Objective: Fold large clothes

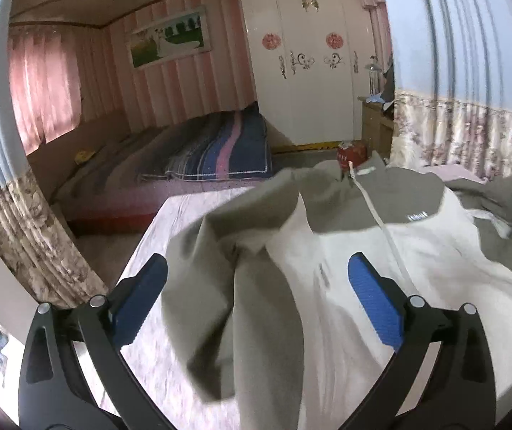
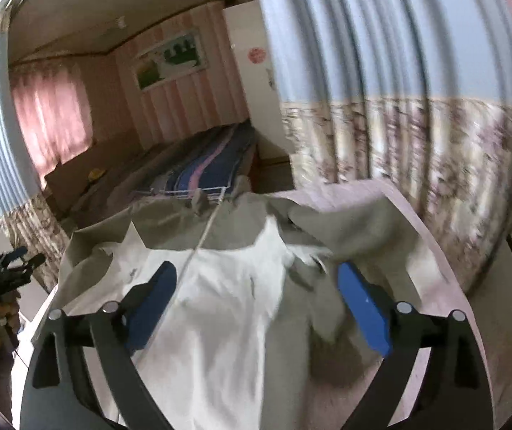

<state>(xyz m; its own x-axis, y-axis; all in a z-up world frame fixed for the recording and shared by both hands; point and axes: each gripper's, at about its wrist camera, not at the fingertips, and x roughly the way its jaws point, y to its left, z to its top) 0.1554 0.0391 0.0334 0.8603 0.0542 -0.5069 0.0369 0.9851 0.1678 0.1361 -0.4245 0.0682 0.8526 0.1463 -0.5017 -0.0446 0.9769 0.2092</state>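
Observation:
A large grey and white zip jacket (image 1: pixel 381 243) lies front up on a pale pink table (image 1: pixel 170 222), collar at the far end. Its left sleeve (image 1: pixel 241 251) is folded in over the body. My left gripper (image 1: pixel 257 297) is open above that sleeve, holding nothing. In the right wrist view the jacket (image 2: pixel 227 308) lies below, with its right sleeve (image 2: pixel 345 236) bunched at the right. My right gripper (image 2: pixel 257 297) is open above the white body, holding nothing. The left gripper (image 2: pixel 15 261) also shows at the far left of the right wrist view.
A floral curtain (image 1: pixel 470 132) hangs close behind the table on the right, another (image 1: pixel 30 236) on the left. A bed with a striped blue blanket (image 1: pixel 227 147) and a white wardrobe (image 1: pixel 309 64) stand beyond. A red box (image 1: pixel 352 152) sits past the collar.

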